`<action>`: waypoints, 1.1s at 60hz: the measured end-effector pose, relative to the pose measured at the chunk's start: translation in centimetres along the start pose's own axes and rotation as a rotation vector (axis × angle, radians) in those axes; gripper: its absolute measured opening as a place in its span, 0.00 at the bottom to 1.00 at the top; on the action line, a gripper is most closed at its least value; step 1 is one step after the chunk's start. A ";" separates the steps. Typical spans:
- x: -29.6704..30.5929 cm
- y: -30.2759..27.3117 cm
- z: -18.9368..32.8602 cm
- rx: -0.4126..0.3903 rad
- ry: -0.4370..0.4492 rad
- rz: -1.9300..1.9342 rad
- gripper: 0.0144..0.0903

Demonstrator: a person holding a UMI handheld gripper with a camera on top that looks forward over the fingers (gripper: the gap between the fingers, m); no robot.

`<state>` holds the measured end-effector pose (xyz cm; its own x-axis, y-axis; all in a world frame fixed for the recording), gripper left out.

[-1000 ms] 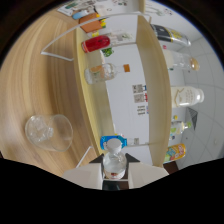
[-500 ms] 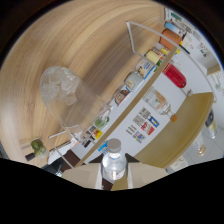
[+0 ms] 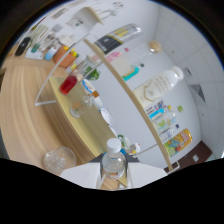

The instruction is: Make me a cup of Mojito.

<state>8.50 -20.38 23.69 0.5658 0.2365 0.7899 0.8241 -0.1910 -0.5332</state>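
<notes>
A: Where's our bottle (image 3: 114,161)?
B: Clamped between the gripper (image 3: 114,176) fingers, cap on, carried tilted — likely heading to pour.
A: Target?
B: We'd guess the empty glass (image 3: 59,160) just left, on the wooden counter (image 3: 30,112) — shelves (image 3: 127,107) beyond.

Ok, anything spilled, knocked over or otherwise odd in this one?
Nothing looks spilled or damaged. The gripper holds a small clear bottle with a white cap, fingers at its sides. An empty glass cup sits on the wooden table beside it. The shelf only looks slanted because the view itself is tilted.
</notes>
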 end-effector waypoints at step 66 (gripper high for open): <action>-12.9 16.4 6.6 -0.176 -0.246 0.962 0.28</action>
<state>14.86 -20.27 2.76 0.9944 0.0939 -0.0474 0.0106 -0.5374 -0.8432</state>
